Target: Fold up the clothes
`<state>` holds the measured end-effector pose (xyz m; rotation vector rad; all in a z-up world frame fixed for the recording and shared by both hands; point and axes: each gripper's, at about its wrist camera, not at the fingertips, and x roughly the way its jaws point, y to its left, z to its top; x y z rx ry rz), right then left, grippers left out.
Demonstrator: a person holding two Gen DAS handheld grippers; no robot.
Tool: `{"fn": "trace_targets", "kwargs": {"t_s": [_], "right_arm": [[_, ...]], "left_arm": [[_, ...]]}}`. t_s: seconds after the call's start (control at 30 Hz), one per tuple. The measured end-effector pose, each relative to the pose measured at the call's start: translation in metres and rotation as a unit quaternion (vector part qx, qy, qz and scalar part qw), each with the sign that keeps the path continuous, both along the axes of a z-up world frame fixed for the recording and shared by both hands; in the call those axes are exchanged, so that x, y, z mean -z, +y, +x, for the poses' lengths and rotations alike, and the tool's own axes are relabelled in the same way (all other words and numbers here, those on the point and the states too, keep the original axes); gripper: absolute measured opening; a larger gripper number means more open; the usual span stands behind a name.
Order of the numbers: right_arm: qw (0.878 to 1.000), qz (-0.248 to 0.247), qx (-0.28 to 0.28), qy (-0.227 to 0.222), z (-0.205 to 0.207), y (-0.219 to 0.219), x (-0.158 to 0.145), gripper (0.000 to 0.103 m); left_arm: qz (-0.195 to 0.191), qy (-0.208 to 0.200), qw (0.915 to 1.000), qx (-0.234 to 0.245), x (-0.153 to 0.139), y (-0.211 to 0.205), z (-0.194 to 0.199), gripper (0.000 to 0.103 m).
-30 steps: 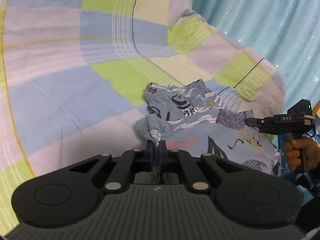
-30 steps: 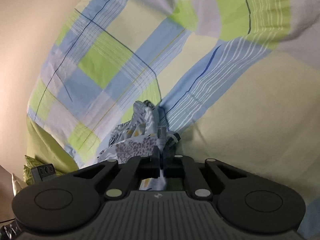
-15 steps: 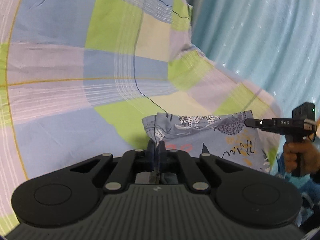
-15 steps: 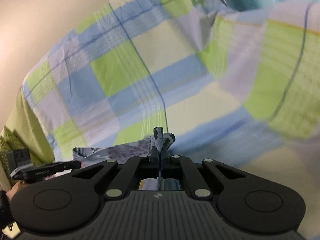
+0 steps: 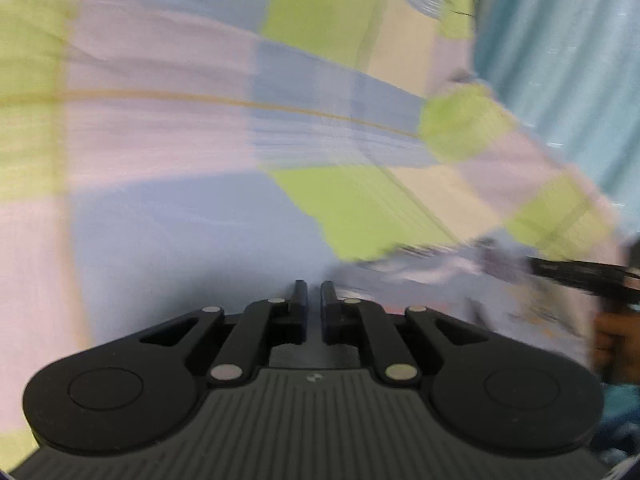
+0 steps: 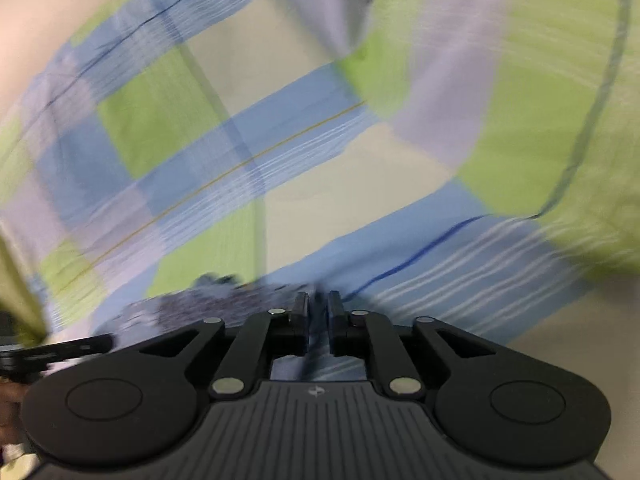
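- Under everything we see the checked bedsheet (image 5: 168,216), in green, blue, lilac and cream blocks; both views are smeared by motion blur.
- A teal curtain (image 5: 560,64) hangs at the far right in the left wrist view; a plain pale wall (image 6: 44,12) fills the far left corner in the right wrist view.
- The patterned garment (image 5: 448,276) lies low on the sheet, stretched between the two grippers; its print is too blurred to read.
- The left gripper (image 5: 314,294) shows a narrow slit between its fingers, with only sheet visible through it; the cloth edge sits just right of the tips. We read the jaws as barely parted and gripping nothing.
- The right gripper (image 6: 318,304) has just been opening its jaws; a strip of blue cloth runs down the gap, and the pads look clear of it.
- Half a second back both grippers pinched the garment's top corners and held it up taut; now it sits lower and slacker.
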<state>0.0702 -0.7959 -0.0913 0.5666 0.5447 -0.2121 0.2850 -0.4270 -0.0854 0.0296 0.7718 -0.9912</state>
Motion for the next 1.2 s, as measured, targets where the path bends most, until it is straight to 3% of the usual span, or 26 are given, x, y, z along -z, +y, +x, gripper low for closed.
{"fn": "trace_targets", "kwargs": {"t_s": [0.07, 0.17, 0.23, 0.3, 0.37, 0.4, 0.47, 0.57, 0.6, 0.63, 0.67, 0.7, 0.77, 0.83, 0.9, 0.97, 1.0, 1.03, 1.07, 1.1, 1.13, 1.17, 1.2], "right_arm": [[0.999, -0.038, 0.018, 0.0, -0.012, 0.005, -0.011, 0.014], [0.998, -0.053, -0.002, -0.026, -0.036, 0.026, -0.03, 0.018], [0.996, -0.079, -0.025, -0.034, -0.052, 0.049, -0.042, 0.02], [0.993, -0.104, -0.036, -0.042, -0.071, 0.075, -0.051, 0.022], [0.988, -0.142, -0.044, -0.049, -0.09, 0.105, -0.058, 0.028], [0.984, -0.165, -0.046, -0.05, -0.097, 0.12, -0.059, 0.031], [0.977, -0.202, -0.04, -0.055, -0.112, 0.146, -0.057, 0.036], [0.965, -0.257, -0.053, -0.028, -0.123, 0.177, -0.042, 0.036], [0.956, -0.283, -0.069, -0.011, -0.121, 0.185, -0.039, 0.036], [0.943, -0.321, -0.089, 0.004, -0.119, 0.194, -0.036, 0.037], [0.924, -0.367, -0.109, 0.02, -0.117, 0.203, -0.031, 0.04], [0.903, -0.41, -0.121, 0.037, -0.116, 0.212, -0.025, 0.047], [0.862, -0.484, -0.138, 0.06, -0.116, 0.229, -0.014, 0.049], [0.834, -0.519, -0.173, 0.066, -0.115, 0.245, -0.001, 0.049], [0.802, -0.553, -0.21, 0.08, -0.111, 0.258, 0.016, 0.049], [0.764, -0.595, -0.231, 0.095, -0.102, 0.266, 0.035, 0.049], [0.752, -0.611, -0.23, 0.092, -0.098, 0.268, 0.039, 0.05], [0.74, -0.627, -0.229, 0.088, -0.095, 0.27, 0.044, 0.05], [0.733, -0.635, -0.228, 0.085, -0.091, 0.271, 0.047, 0.05], [0.737, -0.631, -0.226, 0.084, -0.088, 0.268, 0.047, 0.043], [0.745, -0.622, -0.224, 0.09, -0.084, 0.263, 0.046, 0.02], [0.753, -0.611, -0.223, 0.1, -0.081, 0.257, 0.046, 0.012], [0.759, -0.603, -0.22, 0.105, -0.081, 0.251, 0.045, 0.012]], "left_arm": [[0.014, -0.026, 0.9995, -0.012, -0.008, 0.005, 0.0, 0.004], [0.027, -0.085, 0.9957, 0.023, -0.027, 0.013, -0.026, 0.005], [0.038, -0.135, 0.9881, 0.064, -0.037, 0.017, -0.058, 0.007], [0.054, -0.205, 0.9708, 0.112, -0.044, 0.02, -0.1, 0.017], [0.081, -0.291, 0.9391, 0.164, -0.043, 0.024, -0.148, 0.021], [0.096, -0.336, 0.9164, 0.195, -0.04, 0.028, -0.174, 0.021], [0.116, -0.392, 0.8806, 0.24, -0.032, 0.034, -0.212, 0.027], [0.167, -0.476, 0.8115, 0.296, -0.008, 0.036, -0.255, 0.031], [0.187, -0.5, 0.7864, 0.31, 0.004, 0.034, -0.262, 0.031], [0.2, -0.518, 0.767, 0.321, 0.012, 0.031, -0.267, 0.031], [0.21, -0.534, 0.7495, 0.329, 0.021, 0.026, -0.27, 0.031], [0.218, -0.544, 0.7402, 0.33, 0.028, 0.023, -0.269, 0.031], [0.231, -0.553, 0.7317, 0.325, 0.036, 0.014, -0.265, 0.031], [0.241, -0.568, 0.7183, 0.321, 0.045, 0.004, -0.262, 0.026], [0.248, -0.567, 0.7177, 0.318, 0.047, -0.003, -0.255, 0.012], [0.242, -0.553, 0.7315, 0.317, 0.046, -0.007, -0.25, 0.008], [0.236, -0.544, 0.7408, 0.316, 0.043, -0.005, -0.248, 0.007], [0.233, -0.542, 0.7441, 0.313, 0.041, -0.002, -0.246, 0.006], [0.232, -0.542, 0.7453, 0.311, 0.039, 0.001, -0.245, 0.006], [0.23, -0.542, 0.7465, 0.31, 0.038, 0.003, -0.243, 0.006], [0.23, -0.54, 0.7484, 0.308, 0.036, 0.006, -0.242, 0.006], [0.23, -0.539, 0.7497, 0.308, 0.035, 0.01, -0.24, 0.006], [0.229, -0.535, 0.7519, 0.309, 0.034, 0.013, -0.239, 0.006]]}}
